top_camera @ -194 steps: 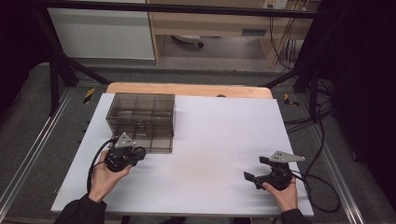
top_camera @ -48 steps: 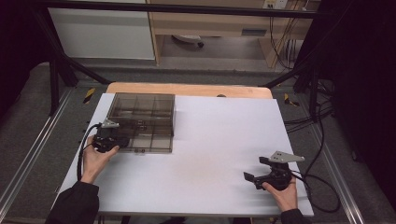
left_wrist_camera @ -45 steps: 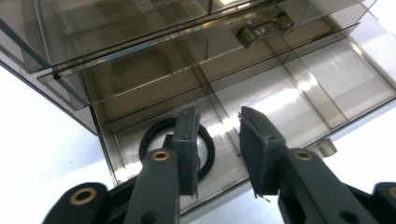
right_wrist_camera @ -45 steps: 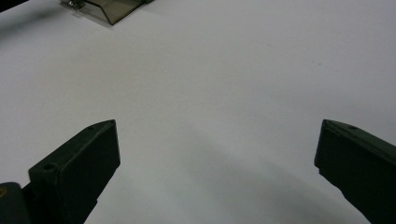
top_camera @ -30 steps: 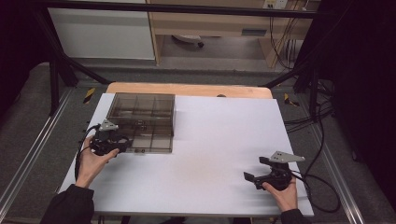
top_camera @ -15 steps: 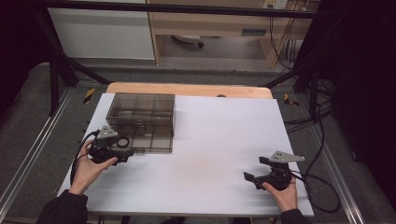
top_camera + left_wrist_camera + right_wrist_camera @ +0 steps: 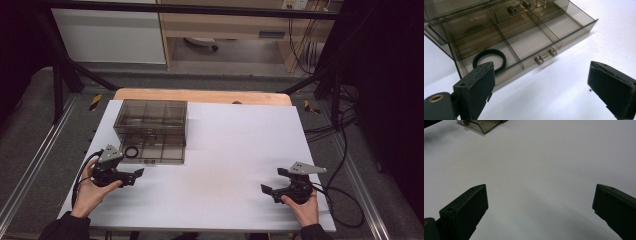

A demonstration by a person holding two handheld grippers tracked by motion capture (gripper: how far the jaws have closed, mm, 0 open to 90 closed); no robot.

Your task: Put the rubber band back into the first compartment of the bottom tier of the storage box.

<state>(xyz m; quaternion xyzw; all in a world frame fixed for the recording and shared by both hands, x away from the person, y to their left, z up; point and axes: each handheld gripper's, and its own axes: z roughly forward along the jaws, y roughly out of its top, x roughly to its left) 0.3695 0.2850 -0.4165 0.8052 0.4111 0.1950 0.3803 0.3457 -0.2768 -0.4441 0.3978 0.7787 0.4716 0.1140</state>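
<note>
The black ring is seen just ahead of the left gripper, in the drawer; both grippers' jaws are held apart.

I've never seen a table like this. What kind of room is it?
Probably a lab or workshop set up for recording hand work. A white table stands inside a black metal frame, cables trail over the floor, and a person holds a gripper in each hand near a clear drawer box.
</note>
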